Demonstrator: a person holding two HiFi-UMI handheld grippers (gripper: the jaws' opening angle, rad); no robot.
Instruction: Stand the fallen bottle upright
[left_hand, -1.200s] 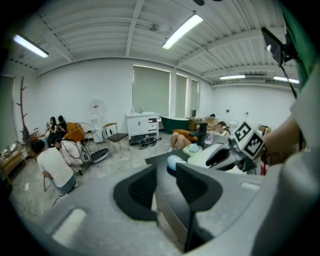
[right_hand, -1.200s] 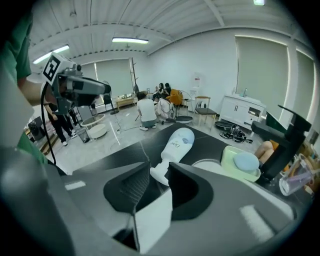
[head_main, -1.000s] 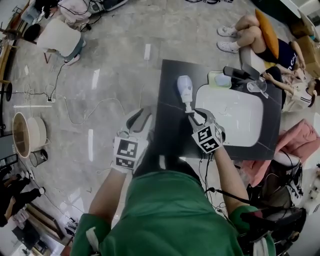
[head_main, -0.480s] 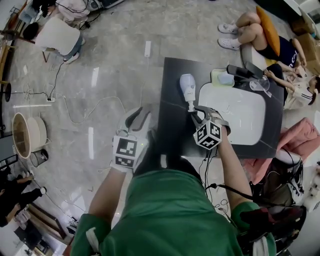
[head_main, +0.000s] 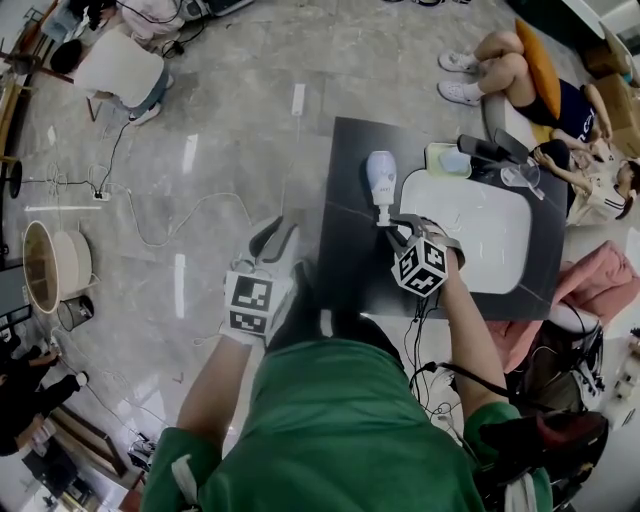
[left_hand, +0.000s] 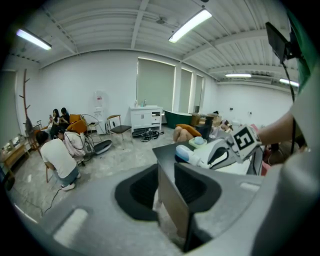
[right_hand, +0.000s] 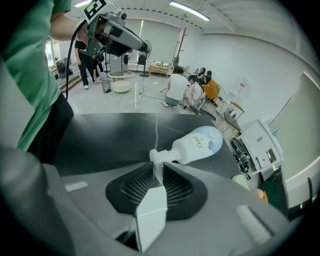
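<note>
A white pump bottle (head_main: 380, 176) lies on its side on the dark table (head_main: 345, 262), its pump end toward me. My right gripper (head_main: 391, 224) points steeply down at that end. In the right gripper view the bottle (right_hand: 198, 144) lies just beyond the jaws, and the right gripper (right_hand: 157, 174) is closing with the white pump spout pinched between its pads. My left gripper (head_main: 277, 238) hangs over the floor beside the table's left edge. In its own view the left gripper (left_hand: 167, 186) is closing with nothing between the jaws; beyond them lies the bottle (left_hand: 185, 153).
A white basin-shaped tray (head_main: 470, 236) fills the table's right half, with a small green dish (head_main: 444, 158) behind it. People sit on the floor past the table's far right corner (head_main: 520, 75). Cables and a round basket (head_main: 55, 265) lie on the floor at left.
My right gripper has rolled, its marker cube turning, and its jaws have closed in on the bottle's pump. The left gripper has drifted slightly. The bottle still lies on its side.
</note>
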